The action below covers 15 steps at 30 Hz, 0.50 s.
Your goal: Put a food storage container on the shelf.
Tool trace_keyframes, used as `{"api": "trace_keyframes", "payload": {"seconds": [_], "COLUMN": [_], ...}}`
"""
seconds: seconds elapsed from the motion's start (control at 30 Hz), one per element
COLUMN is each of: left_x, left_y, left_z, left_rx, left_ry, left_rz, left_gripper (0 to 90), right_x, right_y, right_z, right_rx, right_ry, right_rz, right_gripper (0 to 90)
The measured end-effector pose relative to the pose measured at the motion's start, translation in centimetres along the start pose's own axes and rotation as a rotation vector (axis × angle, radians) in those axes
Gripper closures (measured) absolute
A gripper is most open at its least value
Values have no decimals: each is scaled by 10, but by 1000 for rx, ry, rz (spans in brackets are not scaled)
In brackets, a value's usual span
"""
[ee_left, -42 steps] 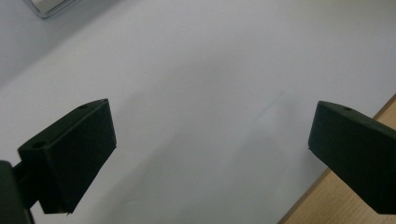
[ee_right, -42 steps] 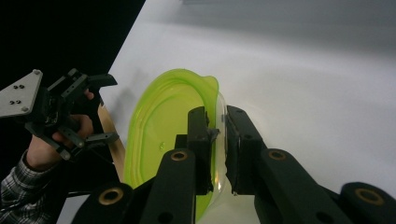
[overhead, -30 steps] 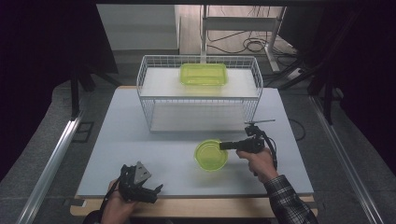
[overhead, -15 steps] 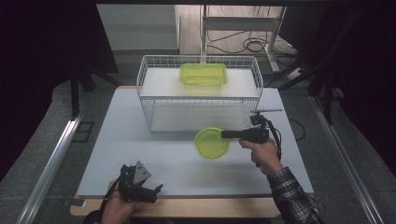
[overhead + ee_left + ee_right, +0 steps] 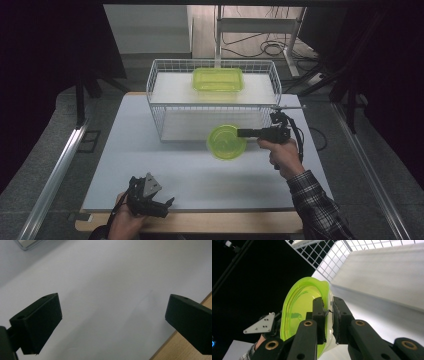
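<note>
My right hand-held gripper [image 5: 242,133] clamps the rim of the round green bowl [image 5: 226,142], wire basket [image 5: 165,107] just beyond; my left hand-held gripper [image 5: 164,207] rests released.

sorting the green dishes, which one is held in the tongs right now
The round green bowl, gripped at its rim by the right tongs in front of the wire basket. The rectangular green container sits inside the basket, untouched.

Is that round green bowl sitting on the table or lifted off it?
Lifted. The right gripper clamps the round green bowl by its rim, holding it above the table before the wire basket.
</note>
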<state>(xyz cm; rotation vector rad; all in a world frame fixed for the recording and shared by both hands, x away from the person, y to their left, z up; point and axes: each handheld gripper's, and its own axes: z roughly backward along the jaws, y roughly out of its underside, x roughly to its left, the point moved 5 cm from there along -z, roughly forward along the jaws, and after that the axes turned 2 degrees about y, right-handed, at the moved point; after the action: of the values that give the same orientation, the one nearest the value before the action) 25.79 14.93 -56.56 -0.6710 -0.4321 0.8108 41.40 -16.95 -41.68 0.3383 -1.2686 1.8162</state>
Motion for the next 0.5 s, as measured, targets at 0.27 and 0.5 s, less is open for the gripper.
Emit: {"api": "trace_keyframes", "payload": {"seconds": [0.27, 0.5], "left_x": [0, 0], "left_y": [0, 0], "left_z": [0, 0], "left_rx": [-1, -1], "left_ry": [1, 0], "left_rz": [3, 0], "left_gripper": [5, 5], "right_x": [10, 15], "right_y": [-17, -28], "right_z": [5, 8], "right_rx": [-26, -44], "right_ry": [-8, -15], "right_rz": [15, 7], "right_gripper": [812, 812]}}
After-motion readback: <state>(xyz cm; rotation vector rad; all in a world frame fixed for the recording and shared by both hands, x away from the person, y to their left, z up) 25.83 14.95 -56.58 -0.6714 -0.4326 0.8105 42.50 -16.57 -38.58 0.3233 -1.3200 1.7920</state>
